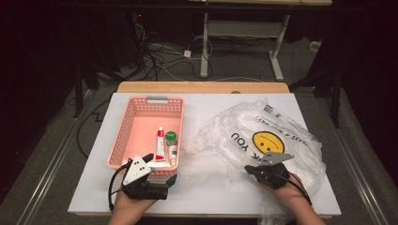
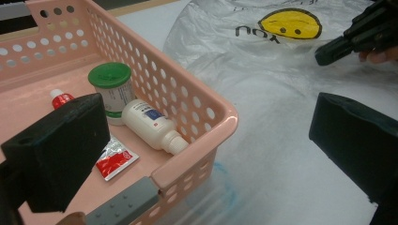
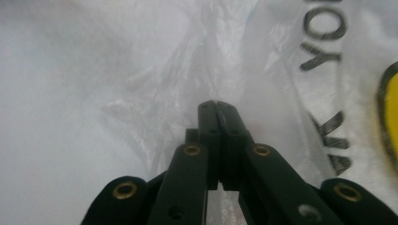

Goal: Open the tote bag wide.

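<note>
We see a crumpled clear plastic bag (image 1: 263, 136) with a yellow smiley face and black lettering, lying on the white table right of the pink basket (image 1: 136, 122).

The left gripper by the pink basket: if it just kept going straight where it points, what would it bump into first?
Probably the pink basket: the left gripper has its jaws wide open astride the near corner, so the rim would come first. The white bottle lies just inside it. Depth is hard to judge.
</note>
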Demonstrator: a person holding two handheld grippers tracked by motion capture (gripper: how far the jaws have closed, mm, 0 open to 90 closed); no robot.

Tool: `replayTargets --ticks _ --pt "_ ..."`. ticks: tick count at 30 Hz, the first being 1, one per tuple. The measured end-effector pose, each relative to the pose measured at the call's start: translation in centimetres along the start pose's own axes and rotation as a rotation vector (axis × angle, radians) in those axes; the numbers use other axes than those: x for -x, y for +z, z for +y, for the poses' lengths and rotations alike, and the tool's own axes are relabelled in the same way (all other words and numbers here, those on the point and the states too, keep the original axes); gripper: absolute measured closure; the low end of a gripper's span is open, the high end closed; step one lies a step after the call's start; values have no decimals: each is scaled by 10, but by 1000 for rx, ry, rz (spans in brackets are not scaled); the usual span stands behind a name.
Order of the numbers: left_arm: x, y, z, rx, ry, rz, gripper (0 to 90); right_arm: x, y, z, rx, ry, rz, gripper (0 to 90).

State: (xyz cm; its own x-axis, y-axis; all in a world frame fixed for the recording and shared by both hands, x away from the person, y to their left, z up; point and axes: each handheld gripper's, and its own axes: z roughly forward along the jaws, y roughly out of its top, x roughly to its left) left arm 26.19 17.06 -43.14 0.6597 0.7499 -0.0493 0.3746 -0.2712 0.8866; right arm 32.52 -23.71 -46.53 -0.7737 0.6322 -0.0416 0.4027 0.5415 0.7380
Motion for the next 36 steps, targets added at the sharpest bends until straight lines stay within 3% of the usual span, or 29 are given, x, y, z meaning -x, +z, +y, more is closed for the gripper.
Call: replayTargets --ticks 8,16,23,36 --pt "1 3 1 -5 7 -4 0 10 -16 20 189 73 -62 900" --pt "-1 3 1 2 -1 -6 0 24 -19 47 277 116 -81 900" --pt "-2 2 0 7 -3 -1 0 24 -17 51 303 105 -108 900" --pt "-9 -4 0 18 -21 33 0 24 -24 45 346 118 -110 900"
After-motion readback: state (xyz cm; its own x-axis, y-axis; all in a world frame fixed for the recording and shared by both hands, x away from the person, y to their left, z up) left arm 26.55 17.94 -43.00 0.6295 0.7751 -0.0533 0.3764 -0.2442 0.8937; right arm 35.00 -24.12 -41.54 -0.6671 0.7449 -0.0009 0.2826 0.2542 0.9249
